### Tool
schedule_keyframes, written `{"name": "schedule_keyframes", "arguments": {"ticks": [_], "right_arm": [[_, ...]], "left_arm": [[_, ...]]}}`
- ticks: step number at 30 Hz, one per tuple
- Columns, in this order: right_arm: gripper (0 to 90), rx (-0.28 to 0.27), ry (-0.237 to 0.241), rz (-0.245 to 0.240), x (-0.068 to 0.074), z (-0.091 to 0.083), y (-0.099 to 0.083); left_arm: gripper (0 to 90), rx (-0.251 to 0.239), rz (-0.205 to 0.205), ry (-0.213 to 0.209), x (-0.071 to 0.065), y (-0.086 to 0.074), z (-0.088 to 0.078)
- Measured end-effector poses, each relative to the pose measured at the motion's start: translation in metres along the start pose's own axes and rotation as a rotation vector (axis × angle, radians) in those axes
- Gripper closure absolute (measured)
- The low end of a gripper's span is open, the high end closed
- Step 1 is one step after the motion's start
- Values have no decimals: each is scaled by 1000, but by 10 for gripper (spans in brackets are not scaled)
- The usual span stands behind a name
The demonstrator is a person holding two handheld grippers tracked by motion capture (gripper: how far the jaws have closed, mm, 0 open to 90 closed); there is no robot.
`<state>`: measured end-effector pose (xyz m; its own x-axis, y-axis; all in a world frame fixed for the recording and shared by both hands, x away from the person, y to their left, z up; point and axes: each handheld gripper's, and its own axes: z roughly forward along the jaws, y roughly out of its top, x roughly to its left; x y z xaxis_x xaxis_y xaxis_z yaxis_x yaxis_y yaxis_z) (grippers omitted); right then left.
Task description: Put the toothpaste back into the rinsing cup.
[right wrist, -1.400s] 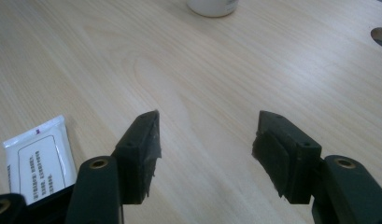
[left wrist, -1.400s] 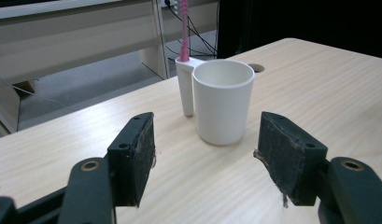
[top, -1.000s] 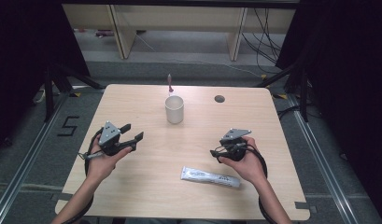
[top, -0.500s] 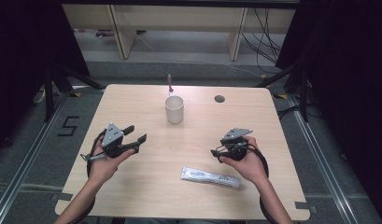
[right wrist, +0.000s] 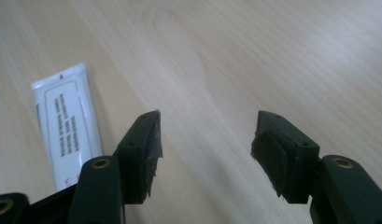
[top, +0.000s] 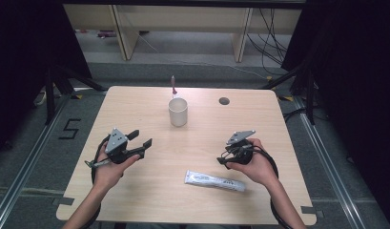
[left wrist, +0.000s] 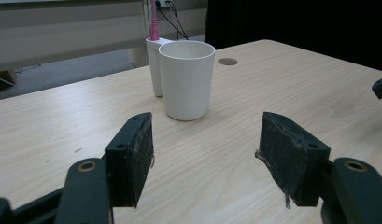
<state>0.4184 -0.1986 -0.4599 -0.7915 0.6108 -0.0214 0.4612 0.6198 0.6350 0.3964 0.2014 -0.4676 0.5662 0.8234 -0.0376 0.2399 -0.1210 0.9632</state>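
My left tool [left wrist: 205, 158] hovers wide over the counter [top: 135, 191], nothing between its jaws, which have just been opening. Straight ahead stands the white cup [left wrist: 187, 79], apart. My right tool [right wrist: 205, 154] gapes empty; the toothpaste tube [right wrist: 69, 123] lies just left.

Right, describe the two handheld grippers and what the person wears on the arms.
Each gripper, left gripper and right gripper, is black, with two blocky jaws faced with worn dark pads and brass-ringed holes behind them. A grey three-cornered plate tops each, and a black cable loops from it. The forearms are bare, no sleeves showing.
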Motion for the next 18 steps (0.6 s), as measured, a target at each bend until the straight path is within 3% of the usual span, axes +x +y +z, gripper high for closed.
{"name": "schedule_keyframes", "arguments": {"ticks": [5,7,9,18], "right_arm": [[422,106,37,21,7,-3,3],[422,120,63,-46,5,-3,4],[423,155,75,-48,8,-4,5],[478,337,189,-192,19,-2,16]], "left_arm": [[346,4,-1,-7,-3,-1,-2],[345,8,6,-11,-3,-2,-4],[345,8,5,-8,-3,-2,-4],[345,20,5,-18,-4,-5,-4]]}}
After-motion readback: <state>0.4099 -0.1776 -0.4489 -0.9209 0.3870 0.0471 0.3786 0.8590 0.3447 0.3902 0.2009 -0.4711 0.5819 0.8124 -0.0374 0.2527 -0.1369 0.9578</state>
